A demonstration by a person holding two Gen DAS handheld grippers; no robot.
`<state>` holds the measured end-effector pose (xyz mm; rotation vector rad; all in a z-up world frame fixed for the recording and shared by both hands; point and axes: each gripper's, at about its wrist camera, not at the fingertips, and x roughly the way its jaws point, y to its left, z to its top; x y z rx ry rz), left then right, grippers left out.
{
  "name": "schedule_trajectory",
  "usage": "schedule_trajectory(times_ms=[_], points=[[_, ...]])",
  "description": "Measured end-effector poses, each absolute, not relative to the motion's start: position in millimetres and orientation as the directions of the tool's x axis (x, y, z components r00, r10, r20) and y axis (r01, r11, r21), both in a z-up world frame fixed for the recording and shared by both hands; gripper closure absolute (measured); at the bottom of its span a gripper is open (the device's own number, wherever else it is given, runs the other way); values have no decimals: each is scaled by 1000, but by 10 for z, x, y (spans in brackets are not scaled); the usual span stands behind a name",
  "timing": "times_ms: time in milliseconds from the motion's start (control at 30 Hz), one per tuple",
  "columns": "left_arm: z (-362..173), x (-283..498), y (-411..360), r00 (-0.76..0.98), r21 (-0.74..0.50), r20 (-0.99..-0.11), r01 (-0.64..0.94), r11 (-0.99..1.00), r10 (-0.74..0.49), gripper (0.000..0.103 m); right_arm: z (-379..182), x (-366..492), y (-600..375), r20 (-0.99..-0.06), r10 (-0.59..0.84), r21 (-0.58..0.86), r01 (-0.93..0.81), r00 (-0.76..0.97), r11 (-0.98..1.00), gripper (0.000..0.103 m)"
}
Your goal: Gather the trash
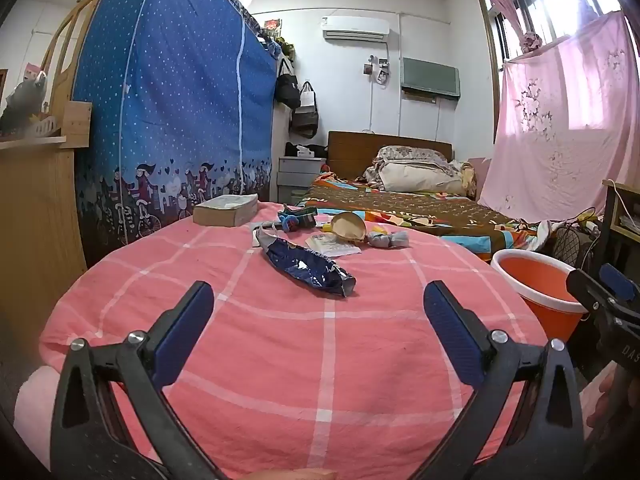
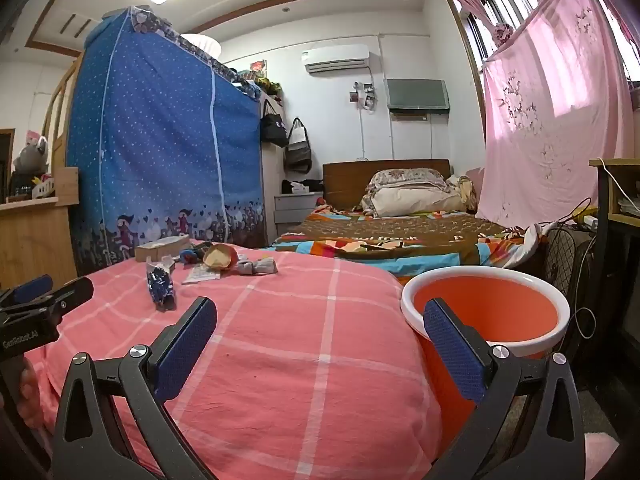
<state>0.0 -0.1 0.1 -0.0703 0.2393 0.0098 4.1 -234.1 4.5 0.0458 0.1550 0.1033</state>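
Both tongs spread wide, nothing between the pads. Left gripper (image 1: 319,308) low in its frame over bare pink cloth (image 1: 280,360), aimed straight at the wrapper (image 1: 308,266) at centre: nearest piece of trash, so probably the first target. Right gripper (image 2: 320,324) at bottom centre of its frame, one finger over the cloth, the other in front of the bucket (image 2: 486,312) at lower right, likely kept near the drop-off.

Trash grouped mid-frame toward the far edge of the cloth: wrapper closest, then paper slip (image 1: 332,246), tan shell-like scrap (image 1: 349,227), grey wad (image 1: 387,239), small blue-green clutter (image 1: 298,218). Book (image 1: 226,210) at centre left, apparently not trash. Bucket sits off the right edge of the cloth, empty as far as visible, handy for dropping in. Collection apparently not yet begun.
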Motion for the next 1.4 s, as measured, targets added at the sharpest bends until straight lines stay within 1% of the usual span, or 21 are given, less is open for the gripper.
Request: schedule_trajectory(times_ms=[1400], points=[[-72,45,6,971,-65,-240,-18,998,2,0,36,39,-2358,-147,106,65,-97,983,993,0]])
